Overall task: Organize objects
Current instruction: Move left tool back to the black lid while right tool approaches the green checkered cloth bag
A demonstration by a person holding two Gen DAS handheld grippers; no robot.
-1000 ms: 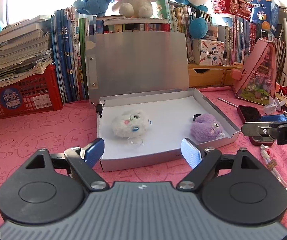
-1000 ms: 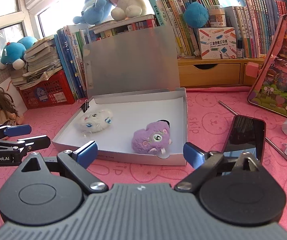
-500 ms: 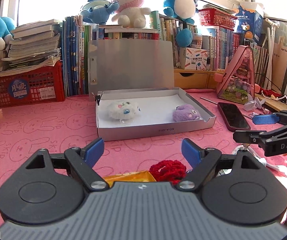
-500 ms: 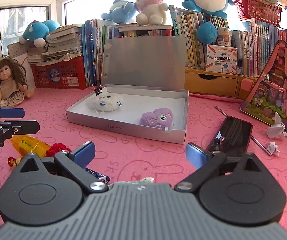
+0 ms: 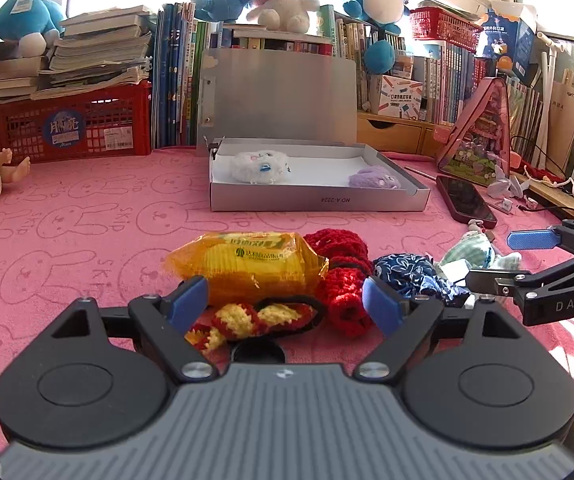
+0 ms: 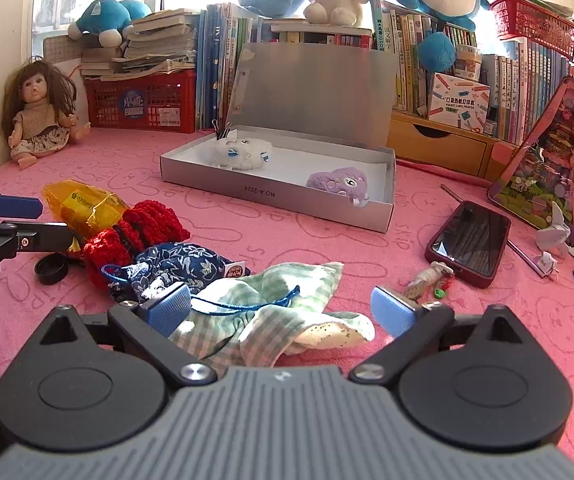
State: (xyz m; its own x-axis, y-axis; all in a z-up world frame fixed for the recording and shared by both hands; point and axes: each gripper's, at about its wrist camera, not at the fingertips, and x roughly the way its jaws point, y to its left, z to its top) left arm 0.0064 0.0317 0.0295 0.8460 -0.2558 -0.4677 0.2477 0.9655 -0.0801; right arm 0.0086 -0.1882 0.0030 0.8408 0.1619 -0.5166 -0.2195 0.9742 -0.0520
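Keep the left gripper [image 5: 286, 304] fingers apart and lower over the yellow snack packet [image 5: 247, 266], lying on the worktop in front of the open silver box [image 5: 319, 200]. Hold the right gripper [image 6: 281, 310], fingers likewise apart and empty, above the green checked pouch [image 6: 287, 300] beside that packet. Close only once the packet sits squarely between the pads.

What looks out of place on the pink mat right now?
A loose heap near the grippers: yellow snack packet, red crochet piece, blue floral pouch and green checked cloth overlap untidily, while the open box holds only two plush toys.
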